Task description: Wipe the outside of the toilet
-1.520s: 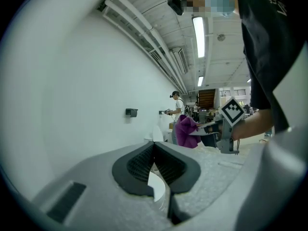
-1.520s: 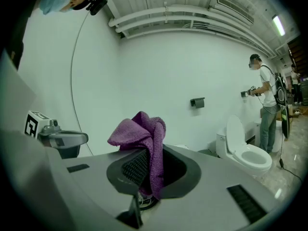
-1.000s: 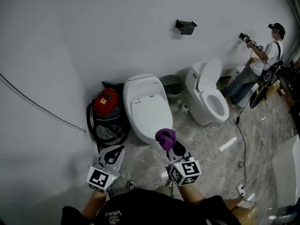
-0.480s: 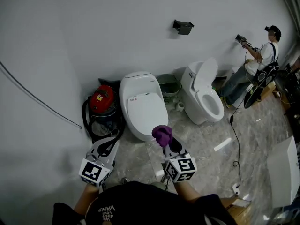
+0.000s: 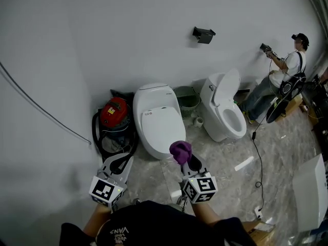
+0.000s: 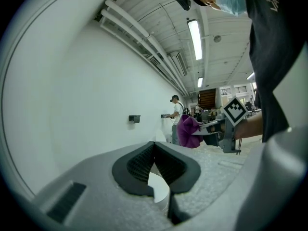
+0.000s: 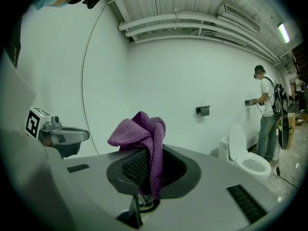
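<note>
A: Where does the toilet stand?

B: The closed-lid toilet [image 5: 159, 118], the nearer of two and I'd judge the one meant, sits at the far edge of the marble floor [image 5: 230, 173] with its back to the wall. A red vacuum [image 5: 115, 111] is just beside it on the left and a green bin [image 5: 185, 97] on the right. Past the bin is a second toilet [image 5: 225, 109] with its lid up.

A: And the grippers?

B: Both hover over the floor in front of the bowl's near end, and neither touches it. The left gripper [image 5: 128, 159] has its fingers [image 6: 137, 163] closed tip to tip on nothing; only white porcelain shows through the gap behind the tips. The right gripper [image 5: 187, 158] has its fingers [image 7: 135, 166] clamped on a purple cloth [image 5: 180, 148], which bunches up above them and hangs down between them.

A: How far along is the wiping?

B: The pictures don't settle it. The cloth is near the front of the bowl but apart from it, and the shell looks evenly white — no streak or wet patch that I can make out. That fits a cloth brought up for a pass just as well as one lifted off after passes were made. What shows is a cloth in hand and no contact
</note>
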### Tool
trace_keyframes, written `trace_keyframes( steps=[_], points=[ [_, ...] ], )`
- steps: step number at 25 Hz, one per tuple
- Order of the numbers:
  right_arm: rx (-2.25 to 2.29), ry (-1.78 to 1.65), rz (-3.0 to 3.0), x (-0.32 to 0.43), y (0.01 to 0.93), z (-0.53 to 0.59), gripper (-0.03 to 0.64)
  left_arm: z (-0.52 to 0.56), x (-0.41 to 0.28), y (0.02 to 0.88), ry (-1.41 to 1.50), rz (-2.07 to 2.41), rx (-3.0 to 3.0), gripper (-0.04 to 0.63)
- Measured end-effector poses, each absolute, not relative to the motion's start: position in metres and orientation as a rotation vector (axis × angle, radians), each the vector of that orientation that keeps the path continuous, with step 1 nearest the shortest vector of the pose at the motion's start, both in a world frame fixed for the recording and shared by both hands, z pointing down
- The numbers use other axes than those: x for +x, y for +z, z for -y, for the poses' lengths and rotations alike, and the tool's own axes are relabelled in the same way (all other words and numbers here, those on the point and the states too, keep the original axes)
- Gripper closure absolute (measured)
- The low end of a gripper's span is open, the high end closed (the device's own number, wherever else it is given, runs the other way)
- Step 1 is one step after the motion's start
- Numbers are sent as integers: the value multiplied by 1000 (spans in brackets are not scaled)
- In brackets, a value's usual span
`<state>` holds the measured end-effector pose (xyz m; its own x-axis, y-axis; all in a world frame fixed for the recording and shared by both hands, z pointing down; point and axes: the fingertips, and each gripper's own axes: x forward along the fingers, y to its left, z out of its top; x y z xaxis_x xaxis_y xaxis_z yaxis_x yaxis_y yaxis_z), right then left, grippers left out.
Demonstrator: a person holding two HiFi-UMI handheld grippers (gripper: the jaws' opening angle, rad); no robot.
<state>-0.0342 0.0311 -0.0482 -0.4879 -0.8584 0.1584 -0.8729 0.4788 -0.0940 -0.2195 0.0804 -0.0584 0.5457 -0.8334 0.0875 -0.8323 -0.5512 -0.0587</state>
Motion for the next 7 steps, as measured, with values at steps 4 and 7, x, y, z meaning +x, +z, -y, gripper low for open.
trace_keyframes(
  steps=[4,7],
  points=[
    [1526,262,2621,-40,-47,-32,573,-81,-223,-57,-160,-1500,-2758,591],
    [1516,267,2620,-41,-45,-35,572,-84,-223,-53,-168,-1496,-2767,591]
  ],
)
